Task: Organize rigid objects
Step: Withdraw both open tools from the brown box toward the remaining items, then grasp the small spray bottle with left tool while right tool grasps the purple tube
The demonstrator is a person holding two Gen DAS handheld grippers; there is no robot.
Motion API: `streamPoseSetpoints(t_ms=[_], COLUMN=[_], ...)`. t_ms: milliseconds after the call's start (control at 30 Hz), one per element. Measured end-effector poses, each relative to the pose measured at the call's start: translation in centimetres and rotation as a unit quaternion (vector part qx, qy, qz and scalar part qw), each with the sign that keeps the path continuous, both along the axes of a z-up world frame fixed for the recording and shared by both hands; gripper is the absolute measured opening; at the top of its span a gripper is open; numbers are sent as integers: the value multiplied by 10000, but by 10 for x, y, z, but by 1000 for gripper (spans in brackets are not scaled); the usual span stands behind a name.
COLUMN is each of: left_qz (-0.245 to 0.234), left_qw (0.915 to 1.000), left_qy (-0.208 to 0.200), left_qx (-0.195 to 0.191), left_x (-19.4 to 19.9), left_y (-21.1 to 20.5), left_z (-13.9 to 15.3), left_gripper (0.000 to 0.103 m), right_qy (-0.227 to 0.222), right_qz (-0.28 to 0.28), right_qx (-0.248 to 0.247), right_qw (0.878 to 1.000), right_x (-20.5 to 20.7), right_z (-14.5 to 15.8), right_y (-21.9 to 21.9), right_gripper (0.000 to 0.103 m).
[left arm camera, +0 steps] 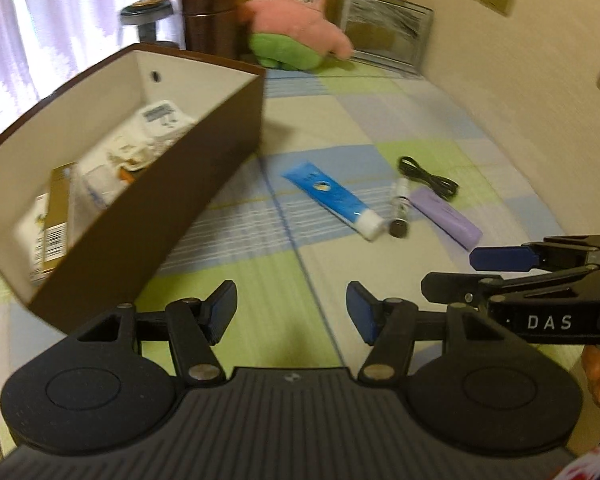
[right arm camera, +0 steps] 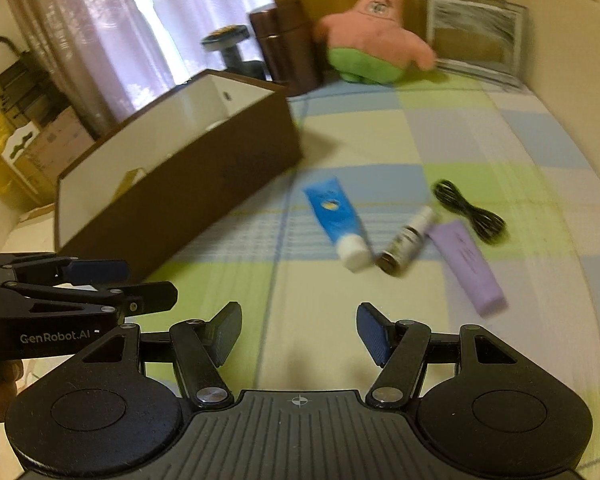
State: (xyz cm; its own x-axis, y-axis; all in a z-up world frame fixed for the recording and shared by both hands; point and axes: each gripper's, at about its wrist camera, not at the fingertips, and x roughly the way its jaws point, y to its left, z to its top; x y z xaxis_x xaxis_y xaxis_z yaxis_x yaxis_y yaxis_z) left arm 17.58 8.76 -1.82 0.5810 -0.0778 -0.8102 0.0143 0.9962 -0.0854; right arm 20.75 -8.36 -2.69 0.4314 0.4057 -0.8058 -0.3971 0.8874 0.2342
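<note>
Both grippers are hovering low over the checked cloth [left arm camera: 340, 120], each with its jaws spread wide and nothing between them. The left gripper [left arm camera: 292, 312] is sitting at six o'clock in its own view, and the right gripper [left arm camera: 500, 268] is reaching in from three o'clock, just beside it; its two fingers there are showing apart. In the right wrist view the right gripper [right arm camera: 298, 332] is filling six o'clock while the left gripper [right arm camera: 112, 280] is poking in from nine o'clock. The brown box [left arm camera: 204, 160] is standing at ten o'clock, open on top, and is holding a white timer [left arm camera: 160, 116], a tan carton [left arm camera: 58, 216] and other packets too blurred to name. Out on the cloth, at about one o'clock from the left gripper, four loose things are lying close together: a blue tube [left arm camera: 332, 198] with its white cap toward the camera, a small bottle [left arm camera: 400, 210] just beside the cap, a purple bar [left arm camera: 446, 216] beside the bottle, and a coiled black cable [left arm camera: 426, 178] just behind them. At twelve o'clock a pink plush [left arm camera: 300, 20], a brown canister [left arm camera: 208, 16], a dumbbell [left arm camera: 148, 16] and a framed picture [left arm camera: 384, 28] are lining the far edge.
</note>
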Motion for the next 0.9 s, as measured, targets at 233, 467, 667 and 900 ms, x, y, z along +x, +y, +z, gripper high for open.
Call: streamPoseSetpoints(t_ms=[233,467,667,900], left_qz=[-483,-844,-1157,-1520], left_qw=[9988,9964,9933,9883], left_qy=[15,-8,-56,-97], left_qx=[-43,-39,-11,90], left_x=[12,27,46,78], left_y=[-34,-59,-76,-94], left_z=[-10,-19,-28,-42], left_gripper=[56,55,50,49], right_qy=[10,-19,-145,-269], right_qz=[-418,-749,-929,-889], right_qx=[-61,-90,-155,-332], right_qw=[9991,9971,9955,9951], right_x=[-3,2,15,39], right_z=[-2,-5,-12,-28], right_y=[-34,-61,-80,-93], right_gripper=[61,61,61,61])
